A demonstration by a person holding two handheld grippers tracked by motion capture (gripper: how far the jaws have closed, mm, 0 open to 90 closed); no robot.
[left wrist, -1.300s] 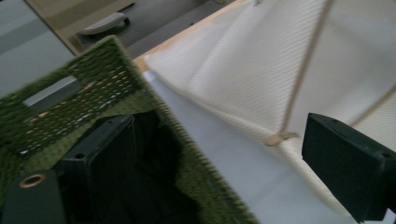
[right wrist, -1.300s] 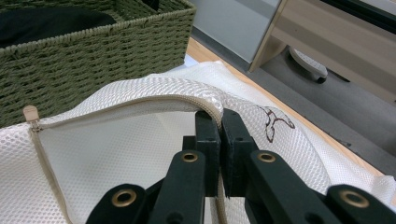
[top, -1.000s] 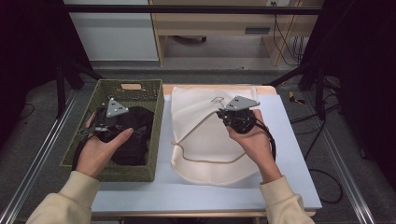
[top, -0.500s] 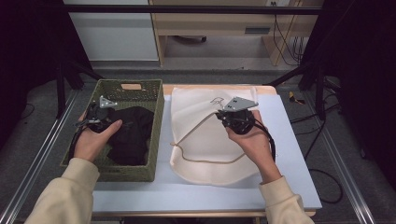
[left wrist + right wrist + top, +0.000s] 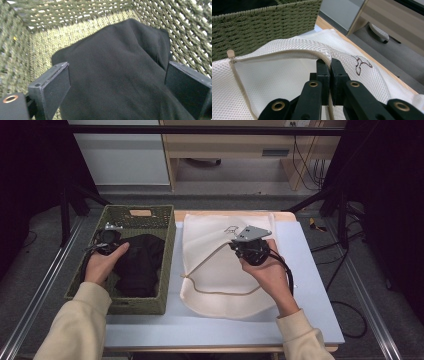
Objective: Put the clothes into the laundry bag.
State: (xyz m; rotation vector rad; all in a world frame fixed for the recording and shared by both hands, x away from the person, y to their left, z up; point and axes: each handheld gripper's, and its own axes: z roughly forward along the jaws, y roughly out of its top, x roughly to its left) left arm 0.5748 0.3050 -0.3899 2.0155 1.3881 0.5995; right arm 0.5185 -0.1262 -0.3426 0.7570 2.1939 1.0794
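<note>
We see a white mesh bag lying flat on the blue table. It has a tan zipper along its open edge and a small drawing near the top. The right gripper sits on top of the bag. In the right gripper view its two black jaws are pressed tight together, and the zipper edge of the bag is pinched between them. That edge is lifted a little, so the bag gapes open below the jaws. The zipper pull sits far off to the left of the jaws.

Past the bag, to the left of this gripper, stands a green woven basket. A black cloth lies bunched up inside it.

The left gripper is down in the basket, by the far left wall. In the left gripper view its jaws stand wide apart. The black cloth lies between and under them, but we cannot tell if they touch it. The basket walls rise just behind the cloth.

The person's cream sleeves come in from the bottom.
</note>
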